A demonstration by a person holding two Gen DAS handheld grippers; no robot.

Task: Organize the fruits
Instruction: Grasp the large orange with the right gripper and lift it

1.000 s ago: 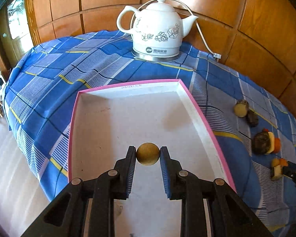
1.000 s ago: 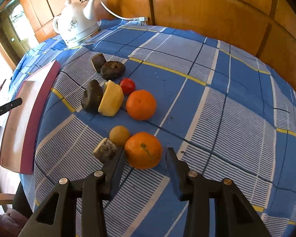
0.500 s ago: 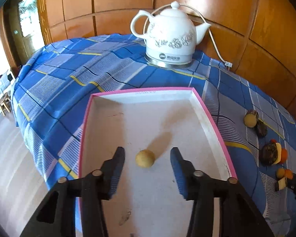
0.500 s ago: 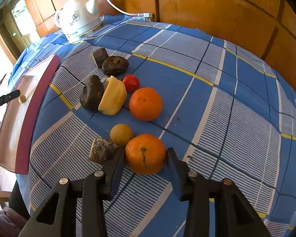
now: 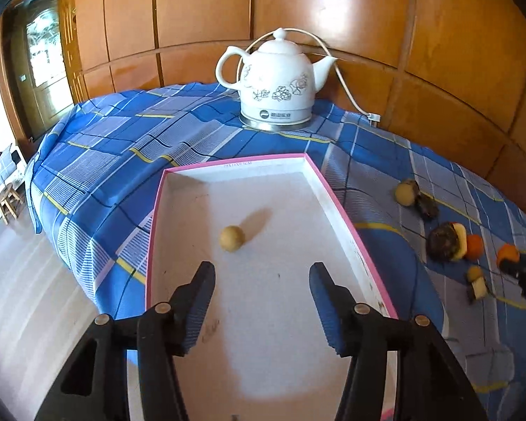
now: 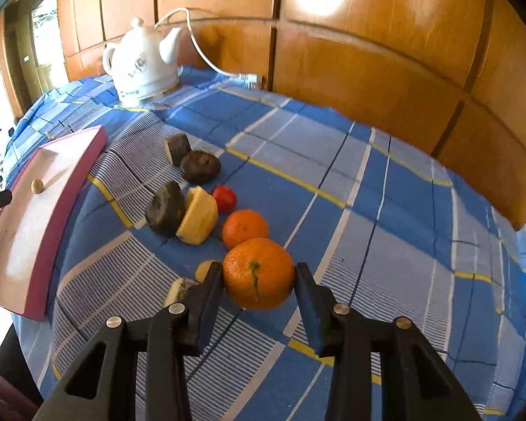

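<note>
Right gripper clamped on a mandarin; left gripper opening, nothing between its jaws.
Next: carry it to the pink-rimmed tray, beside the small round fruit.

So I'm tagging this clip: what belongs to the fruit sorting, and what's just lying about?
Job: pink-edged tray; small round fruit in it; orange between the right gripper's fingers; loose fruits on the cloth.
Lying about: white kettle; its cord.

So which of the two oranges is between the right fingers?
The larger, nearer orange, stem mark facing the camera, pressed between the right gripper fingers. The smaller orange lies free on the tablecloth beyond it.
</note>
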